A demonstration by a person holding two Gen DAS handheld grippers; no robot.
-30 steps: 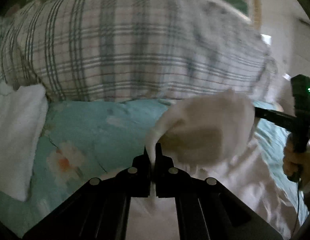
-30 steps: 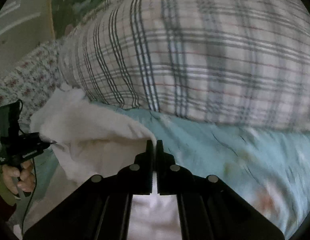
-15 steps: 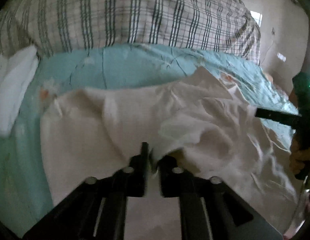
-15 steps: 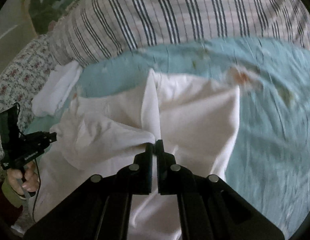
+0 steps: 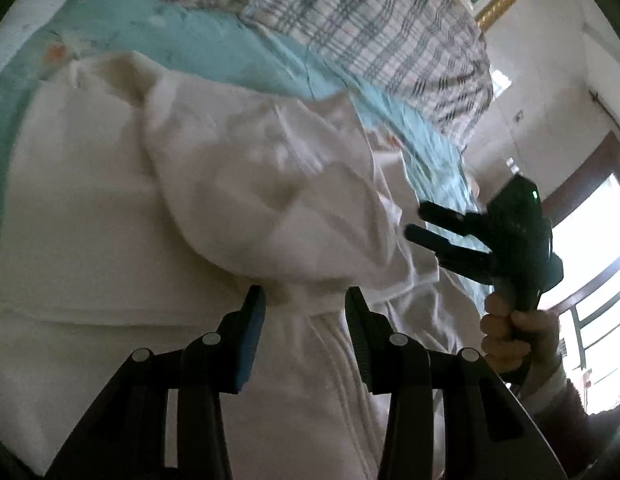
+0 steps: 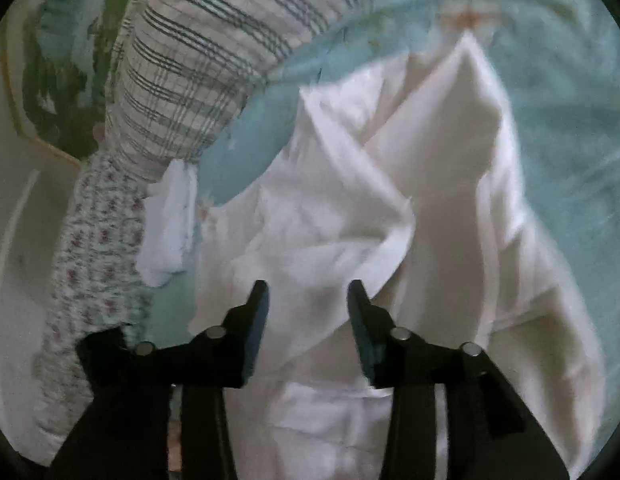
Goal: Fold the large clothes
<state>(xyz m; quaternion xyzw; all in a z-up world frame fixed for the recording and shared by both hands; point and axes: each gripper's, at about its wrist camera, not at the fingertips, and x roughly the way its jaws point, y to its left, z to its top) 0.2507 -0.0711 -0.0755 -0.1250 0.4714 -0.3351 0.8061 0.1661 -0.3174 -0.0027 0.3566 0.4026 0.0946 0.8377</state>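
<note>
A large white garment [image 5: 110, 208] [image 6: 449, 168] lies spread and partly folded over on the teal bed sheet [image 5: 198, 44]. My left gripper [image 5: 304, 300] hovers low over its rumpled folded edge. Its jaws are opening, and cloth sits loosely in the gap without being pinched. In the left wrist view my right gripper [image 5: 437, 232] shows at the right, held by a hand [image 5: 509, 332], its fingers apart beside the garment's edge. In its own view my right gripper [image 6: 308, 292] is also opening over a white fold, the pads clear of the cloth.
A big plaid quilt [image 5: 369, 20] [image 6: 190, 64] is piled along the far side of the bed. A small folded white cloth [image 6: 166, 232] lies next to a flowered fabric [image 6: 94, 248]. A bright window [image 5: 589, 264] and wall stand at the right.
Both grippers came down to the bed carrying the garment's edge, laid it over the rest of the garment, and their shut jaws opened and let the cloth go.
</note>
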